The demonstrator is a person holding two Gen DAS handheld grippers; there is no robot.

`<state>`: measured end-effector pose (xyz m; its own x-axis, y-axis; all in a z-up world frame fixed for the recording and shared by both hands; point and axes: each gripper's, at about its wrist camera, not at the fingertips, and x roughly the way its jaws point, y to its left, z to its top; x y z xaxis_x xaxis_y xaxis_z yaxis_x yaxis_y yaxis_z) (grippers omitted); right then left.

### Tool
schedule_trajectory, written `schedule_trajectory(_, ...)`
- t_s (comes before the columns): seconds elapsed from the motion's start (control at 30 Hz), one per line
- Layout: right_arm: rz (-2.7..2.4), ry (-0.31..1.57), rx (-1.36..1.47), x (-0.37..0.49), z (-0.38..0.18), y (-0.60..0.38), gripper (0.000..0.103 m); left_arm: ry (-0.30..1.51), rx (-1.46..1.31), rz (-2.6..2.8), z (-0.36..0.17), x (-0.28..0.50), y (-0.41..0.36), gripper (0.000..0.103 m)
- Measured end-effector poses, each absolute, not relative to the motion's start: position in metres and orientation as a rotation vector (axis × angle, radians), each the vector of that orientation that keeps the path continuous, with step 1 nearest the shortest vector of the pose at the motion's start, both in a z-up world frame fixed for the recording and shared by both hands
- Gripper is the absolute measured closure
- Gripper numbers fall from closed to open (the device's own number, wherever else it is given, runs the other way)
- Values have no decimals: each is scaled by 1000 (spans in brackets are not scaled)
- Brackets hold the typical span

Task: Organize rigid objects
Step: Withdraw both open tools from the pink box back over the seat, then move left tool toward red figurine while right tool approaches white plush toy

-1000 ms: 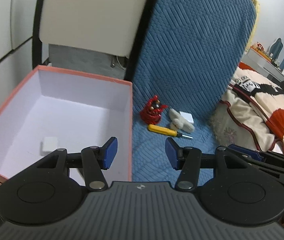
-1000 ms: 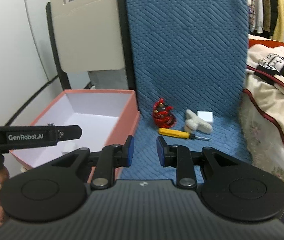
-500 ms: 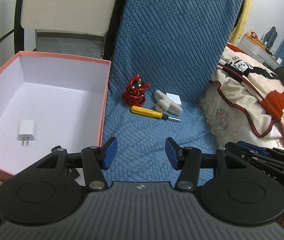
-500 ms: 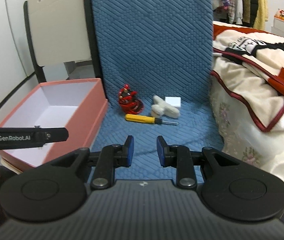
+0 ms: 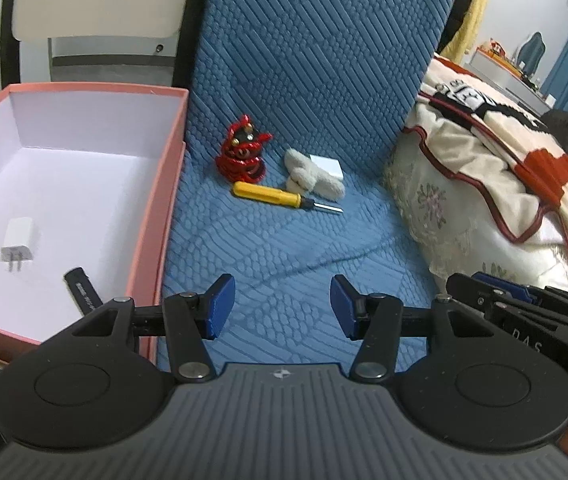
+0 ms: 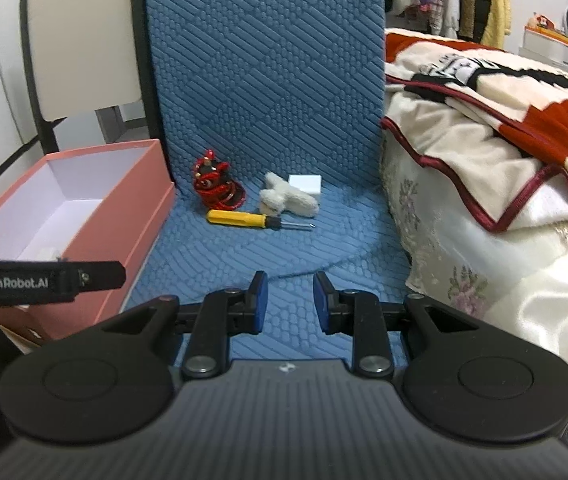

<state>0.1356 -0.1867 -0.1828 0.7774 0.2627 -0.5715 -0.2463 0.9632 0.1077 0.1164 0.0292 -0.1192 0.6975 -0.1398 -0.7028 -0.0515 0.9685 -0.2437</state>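
A pink box (image 5: 166, 184) with a white inside stands at the left of a blue quilted seat; it also shows in the right wrist view (image 6: 124, 216). A white charger plug (image 5: 19, 244) and a black stick-like item (image 5: 82, 290) lie in it. On the seat lie a red lion figurine (image 5: 242, 156) (image 6: 214, 184), a yellow screwdriver (image 5: 270, 196) (image 6: 244, 218), a white plush toy (image 5: 311, 178) (image 6: 285, 200) and a small white box (image 5: 325, 166) (image 6: 305, 184). My left gripper (image 5: 282, 306) is open and empty. My right gripper (image 6: 289, 300) is open and empty, well short of the objects.
The blue seat back (image 5: 315, 52) rises behind the objects. A bed with a cream and red blanket (image 6: 483, 128) borders the seat on the right. A beige chair back (image 6: 80, 40) stands behind the box. The other gripper's arm (image 6: 44, 280) crosses the lower left.
Both grippers have pulled back and swung right. The box has shifted left in view, and the charger and black item inside it now show. Both jaws stay open.
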Motion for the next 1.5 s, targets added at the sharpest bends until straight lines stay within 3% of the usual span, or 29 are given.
schedule_trajectory(0.53,249,658,82,169,-199,-193,74,802,-224,-40,-148,158,24,44)
schedule_trajectory(1.5,372,722,86,281,-227,-174,73,819,-203,-49,-157,304,36,46)
